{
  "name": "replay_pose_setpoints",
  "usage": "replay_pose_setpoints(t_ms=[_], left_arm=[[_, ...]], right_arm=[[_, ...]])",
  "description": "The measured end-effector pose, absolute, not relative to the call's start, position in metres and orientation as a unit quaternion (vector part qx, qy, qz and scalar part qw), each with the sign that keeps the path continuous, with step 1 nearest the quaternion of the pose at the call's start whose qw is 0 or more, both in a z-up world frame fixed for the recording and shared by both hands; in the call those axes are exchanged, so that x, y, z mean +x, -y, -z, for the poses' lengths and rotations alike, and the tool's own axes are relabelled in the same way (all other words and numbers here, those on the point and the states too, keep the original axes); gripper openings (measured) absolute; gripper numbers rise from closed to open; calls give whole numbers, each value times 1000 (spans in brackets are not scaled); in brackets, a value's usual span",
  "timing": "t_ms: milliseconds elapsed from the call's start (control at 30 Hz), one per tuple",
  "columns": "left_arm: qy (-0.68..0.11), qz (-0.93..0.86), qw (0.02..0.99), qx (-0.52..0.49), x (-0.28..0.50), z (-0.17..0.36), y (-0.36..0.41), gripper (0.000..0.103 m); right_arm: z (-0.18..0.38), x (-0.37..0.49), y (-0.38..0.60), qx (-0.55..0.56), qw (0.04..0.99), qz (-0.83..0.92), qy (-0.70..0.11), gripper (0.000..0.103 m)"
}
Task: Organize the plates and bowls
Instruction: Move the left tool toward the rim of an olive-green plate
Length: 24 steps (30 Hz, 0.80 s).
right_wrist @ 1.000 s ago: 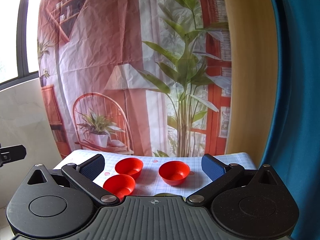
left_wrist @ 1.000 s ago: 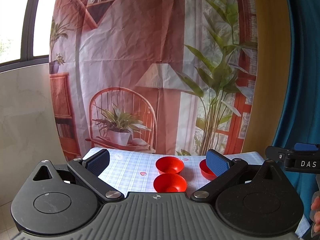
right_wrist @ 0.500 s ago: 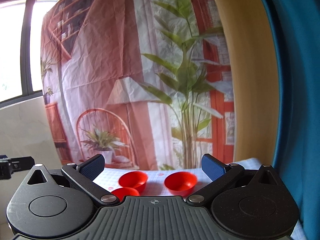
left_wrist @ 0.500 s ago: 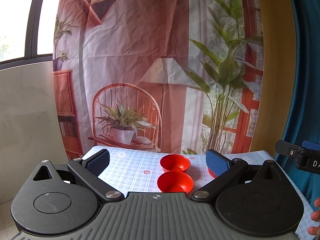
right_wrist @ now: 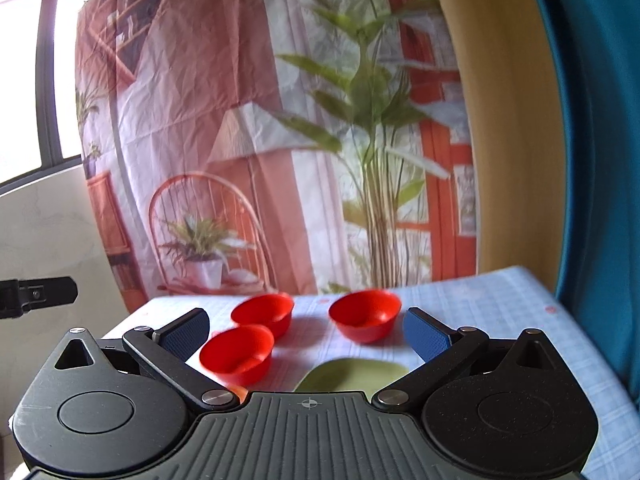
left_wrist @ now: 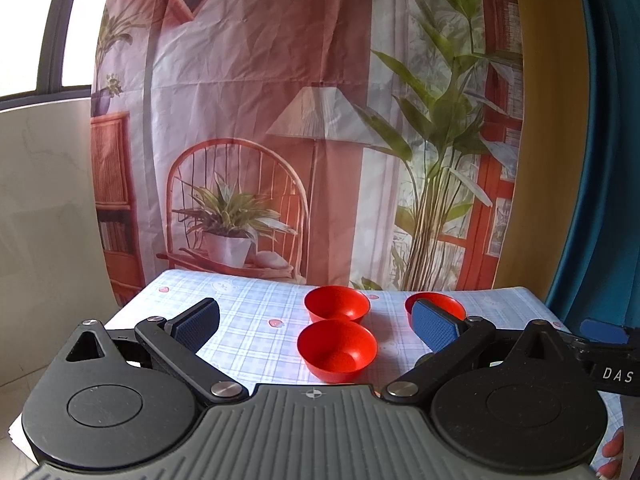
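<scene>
Nothing stacked yet. Three red bowls (left_wrist: 337,350) sit apart on the table (left_wrist: 244,320); a green plate (right_wrist: 352,374) lies nearer than them. Left gripper (left_wrist: 316,324) and right gripper (right_wrist: 306,334): jaws wide, empty. All sorting remains.

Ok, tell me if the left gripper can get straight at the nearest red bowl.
Probably yes. The left gripper is open and empty, and the nearest red bowl sits between its fingers' line of approach on the checked tablecloth. Nothing lies between them; the other two bowls stand apart from it.
</scene>
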<state>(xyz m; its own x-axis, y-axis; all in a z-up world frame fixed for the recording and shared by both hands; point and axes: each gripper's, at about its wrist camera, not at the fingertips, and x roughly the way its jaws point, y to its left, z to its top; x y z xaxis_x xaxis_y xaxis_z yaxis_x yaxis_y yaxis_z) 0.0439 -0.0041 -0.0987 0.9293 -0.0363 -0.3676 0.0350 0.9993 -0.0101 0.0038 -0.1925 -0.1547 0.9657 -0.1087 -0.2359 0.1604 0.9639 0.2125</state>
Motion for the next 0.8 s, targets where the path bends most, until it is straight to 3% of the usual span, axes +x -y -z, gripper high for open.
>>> replay_pose_setpoints(t_ms=[800], left_arm=[[-299,9,954,-33,69,177,-24,103]], right_arm=[[223,14,193,119,965,147,-181,103]])
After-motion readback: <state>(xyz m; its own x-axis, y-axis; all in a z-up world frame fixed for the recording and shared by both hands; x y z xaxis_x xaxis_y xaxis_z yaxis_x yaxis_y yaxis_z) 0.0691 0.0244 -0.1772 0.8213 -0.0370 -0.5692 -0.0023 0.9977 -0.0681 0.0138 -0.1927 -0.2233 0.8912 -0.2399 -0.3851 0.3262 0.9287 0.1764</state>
